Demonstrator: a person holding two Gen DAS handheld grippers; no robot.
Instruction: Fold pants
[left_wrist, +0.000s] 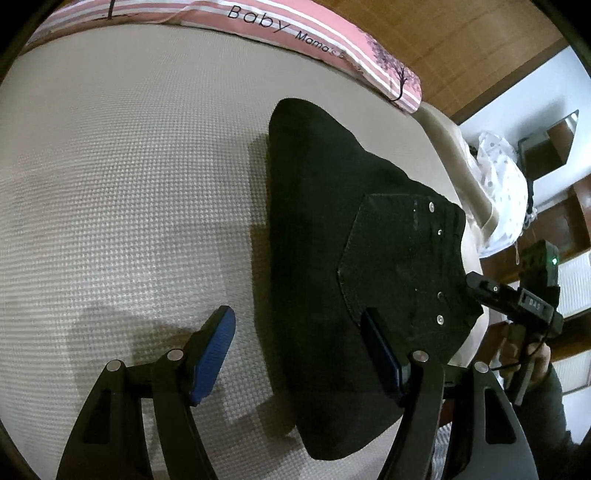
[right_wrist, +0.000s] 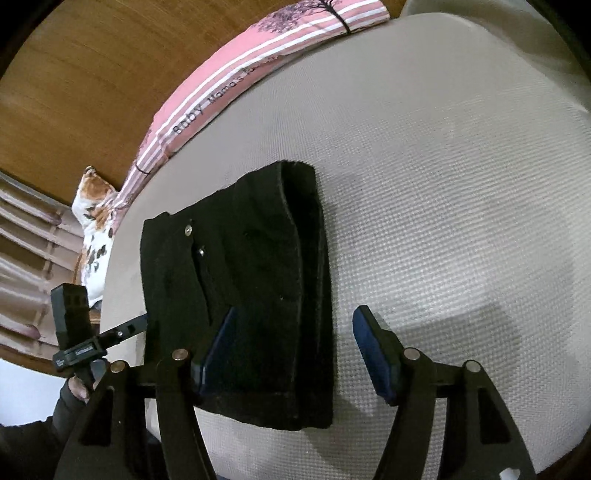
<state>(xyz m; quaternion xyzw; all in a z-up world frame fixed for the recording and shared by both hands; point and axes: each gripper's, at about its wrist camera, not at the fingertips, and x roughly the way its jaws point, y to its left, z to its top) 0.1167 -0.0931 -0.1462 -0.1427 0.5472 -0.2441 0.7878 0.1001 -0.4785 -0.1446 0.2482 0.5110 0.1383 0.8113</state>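
Holding both tools spread wide with nothing between the pads. Item one: my left gripper (left_wrist: 297, 350) is hovering over the near edge of the pants (left_wrist: 332, 258), its blue pads (left_wrist: 212, 354) well apart, one above bare mattress and one above black cloth. Item two: my right gripper (right_wrist: 291, 350) is hanging likewise, jaws wide, straddling the pants' (right_wrist: 255, 277) folded long edge. Item three: the pants are lying flat as a compact black folded bundle on the beige mattress (left_wrist: 129, 184), pocket and metal rivets (left_wrist: 430, 207) facing up, near the mattress's side edge. Item four: a pink striped pillow (left_wrist: 314, 33) is resting along the far end of the mattress. Item five: a wooden headboard (right_wrist: 74, 74) is standing behind the pillow.
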